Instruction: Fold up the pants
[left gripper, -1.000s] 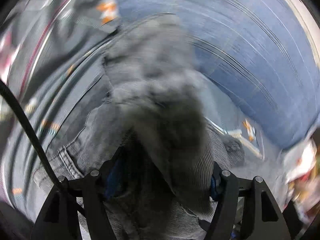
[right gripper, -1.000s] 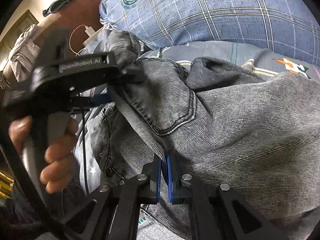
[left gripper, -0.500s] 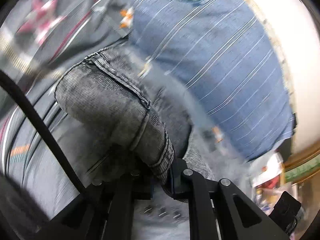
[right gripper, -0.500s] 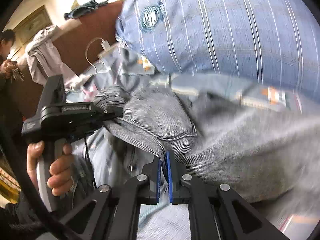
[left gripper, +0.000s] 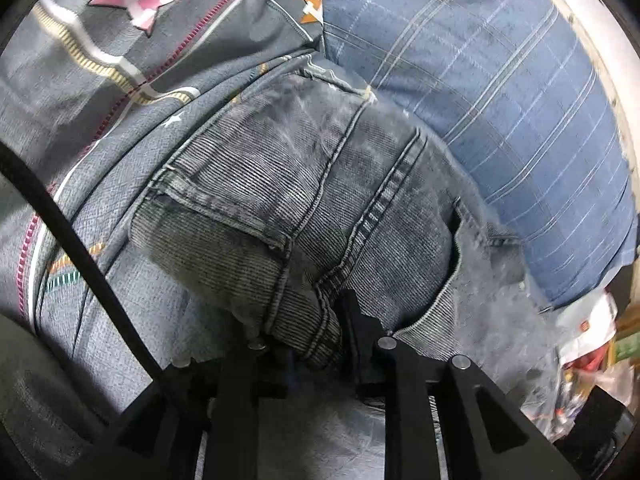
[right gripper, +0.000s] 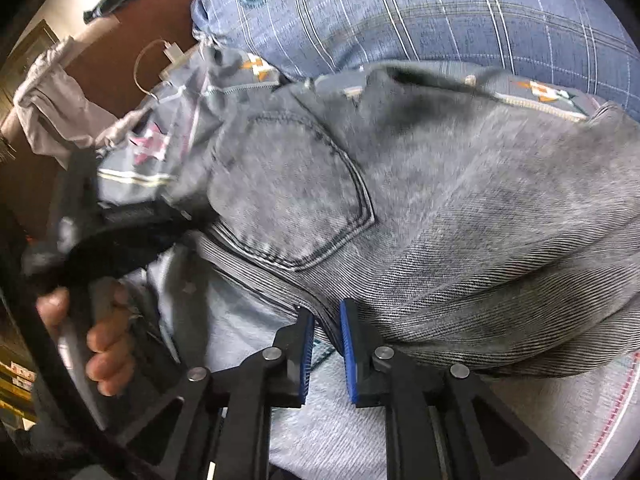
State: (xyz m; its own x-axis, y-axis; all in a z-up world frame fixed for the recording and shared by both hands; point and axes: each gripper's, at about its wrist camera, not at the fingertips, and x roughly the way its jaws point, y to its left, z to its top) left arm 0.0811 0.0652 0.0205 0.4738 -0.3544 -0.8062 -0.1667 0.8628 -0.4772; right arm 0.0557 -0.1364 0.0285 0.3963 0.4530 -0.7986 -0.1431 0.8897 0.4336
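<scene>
Grey washed denim pants (left gripper: pixel 320 200) lie bunched on a patterned bedspread (left gripper: pixel 100 92). My left gripper (left gripper: pixel 316 344) is shut on the waistband corner of the pants. In the right wrist view the pants (right gripper: pixel 460 216) spread to the right, back pocket (right gripper: pixel 296 196) facing up. My right gripper (right gripper: pixel 326 336) is shut on the waistband edge, a narrow gap between its blue pads (right gripper: pixel 347 352). The left gripper (right gripper: pixel 120 232) and the hand holding it show at the left of that view.
A blue plaid pillow (left gripper: pixel 500 100) lies just behind the pants, also in the right wrist view (right gripper: pixel 400 12). A brown headboard (right gripper: pixel 120 64) with a white charger cable stands at the back left. Cluttered packets (left gripper: pixel 588 340) sit at the right edge.
Both grippers have moved with the waistband, spreading it out. The pants now lie flatter, closer to the bedspread, and the pillow sits nearer in both views.
</scene>
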